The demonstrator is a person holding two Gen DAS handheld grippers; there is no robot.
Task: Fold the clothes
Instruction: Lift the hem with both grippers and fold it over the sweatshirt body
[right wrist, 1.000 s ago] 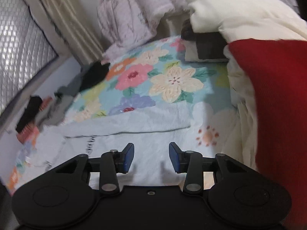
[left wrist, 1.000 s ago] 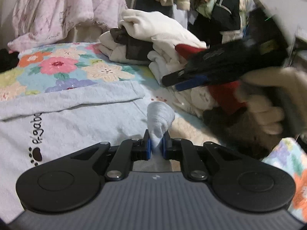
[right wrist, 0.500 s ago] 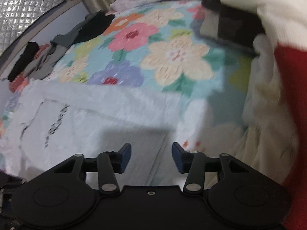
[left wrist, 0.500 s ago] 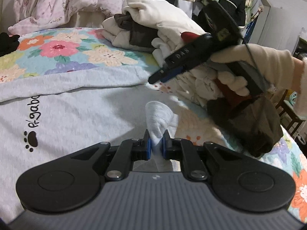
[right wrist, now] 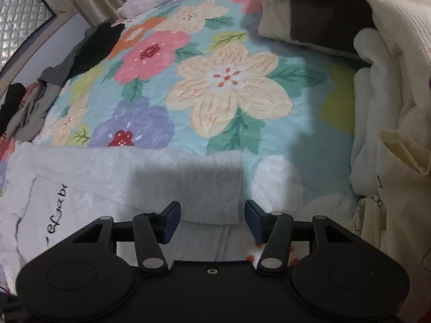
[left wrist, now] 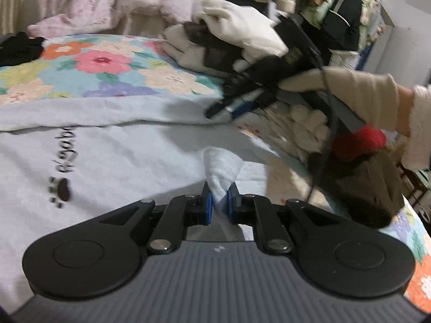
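left wrist: left tongs pinch 1 grey sweatshirt; right tongs spread.

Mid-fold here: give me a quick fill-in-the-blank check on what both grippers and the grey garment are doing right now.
1. The left gripper is shut on a pinch of the ____ garment.
2. The right gripper is ____, with nothing between its fingers.
3. The garment's sleeve lies folded across the body, its cuff end just ahead of the ____ gripper.
4. The garment rests on a bedspread printed with ____.

Missing words: grey; open; right; flowers
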